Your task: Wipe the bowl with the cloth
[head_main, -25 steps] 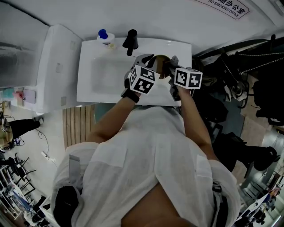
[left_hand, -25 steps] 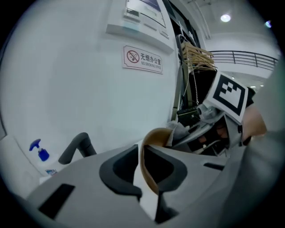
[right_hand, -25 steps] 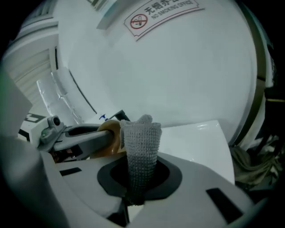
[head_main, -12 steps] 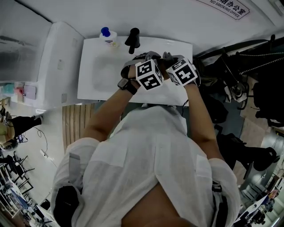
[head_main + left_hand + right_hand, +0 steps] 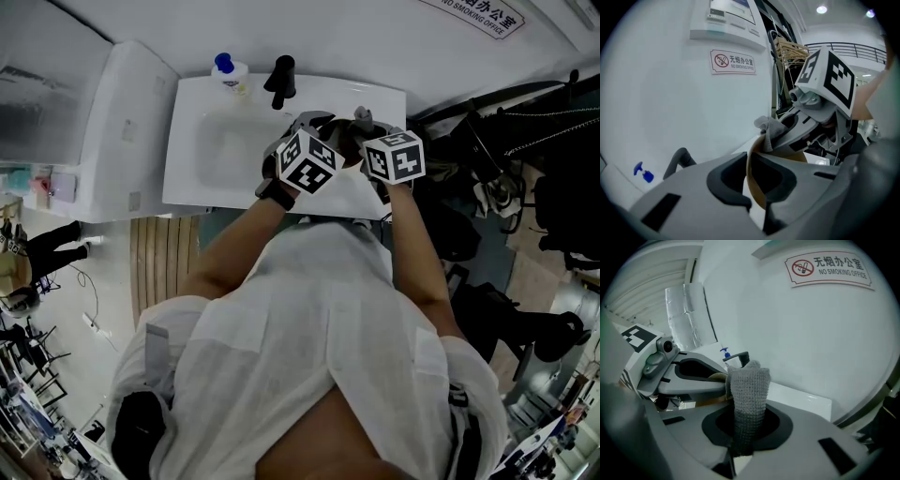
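Pinching the thin brown rim of the bowl (image 5: pixel 756 196), the left claw (image 5: pixel 751 174) holds it edge-on between nearly closed jaws that have just slackened a touch; only the left gripper view makes this grip plain. The right claw (image 5: pixel 743 427) is clamped on a rolled grey cloth (image 5: pixel 748 383), its jaws likewise just eased slightly wider with the cloth pressed between them. The left gripper view adds that the cloth's free end lies over the bowl's upper rim, touching it. The head view shows neither grip: the marker cubes (image 5: pixel 307 161) cover both claws, and what lies between them is too dark to make out. Most of the bowl's body is cut off behind the left claw's housing in both gripper views. The forearms (image 5: pixel 234 253) converge, so the two claws sit close together, angled downward over the right part of a white basin (image 5: pixel 187 150). Beyond them a black tap (image 5: pixel 279 80) and a blue-capped bottle (image 5: pixel 225 73) stand at the basin's back edge, with a no-smoking sign (image 5: pixel 829 267) on the wall
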A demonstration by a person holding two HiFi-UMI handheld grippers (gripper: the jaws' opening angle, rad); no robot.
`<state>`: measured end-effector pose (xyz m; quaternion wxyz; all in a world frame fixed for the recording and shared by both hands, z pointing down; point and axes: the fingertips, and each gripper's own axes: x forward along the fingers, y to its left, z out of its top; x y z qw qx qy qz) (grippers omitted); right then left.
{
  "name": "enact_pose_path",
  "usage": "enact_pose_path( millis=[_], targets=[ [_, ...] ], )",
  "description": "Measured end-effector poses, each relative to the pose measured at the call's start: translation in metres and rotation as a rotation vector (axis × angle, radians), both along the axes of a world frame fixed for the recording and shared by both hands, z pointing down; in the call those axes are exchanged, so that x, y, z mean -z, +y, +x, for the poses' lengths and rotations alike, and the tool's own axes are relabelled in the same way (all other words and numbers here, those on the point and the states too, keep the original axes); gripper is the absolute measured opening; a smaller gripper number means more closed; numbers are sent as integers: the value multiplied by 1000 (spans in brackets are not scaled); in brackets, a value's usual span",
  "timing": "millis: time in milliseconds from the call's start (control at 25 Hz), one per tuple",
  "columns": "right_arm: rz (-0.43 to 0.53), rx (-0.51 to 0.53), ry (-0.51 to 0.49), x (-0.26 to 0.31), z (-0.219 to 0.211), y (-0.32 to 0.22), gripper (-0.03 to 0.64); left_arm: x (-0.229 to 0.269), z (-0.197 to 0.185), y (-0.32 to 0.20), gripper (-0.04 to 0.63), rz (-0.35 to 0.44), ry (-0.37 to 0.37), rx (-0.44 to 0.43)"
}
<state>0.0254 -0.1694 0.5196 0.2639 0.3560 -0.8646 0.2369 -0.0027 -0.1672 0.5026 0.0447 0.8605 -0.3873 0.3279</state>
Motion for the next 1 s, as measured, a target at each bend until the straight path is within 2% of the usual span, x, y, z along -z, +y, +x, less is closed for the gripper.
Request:
enact_pose_path(
  millis=[120, 280, 440, 640, 1000],
  targets=[
    [-18, -33, -20, -8, 7, 6, 50, -10, -6, 4, 26, -40, 0, 38],
    [-34, -61, -39, -16, 18, 14, 43, -22, -10, 8, 18, -124, 45, 89],
    [-19, -85, -82, -15, 22, 18, 43, -29, -7, 12, 17, -157, 45, 119],
    [50, -97, -147, -7, 28, 19, 44, -34, -4, 16, 18, -194, 51, 155],
    [167, -167, -370, 13, 44, 20, 52, -35, 3, 16, 18, -242, 96, 193]
  ],
)
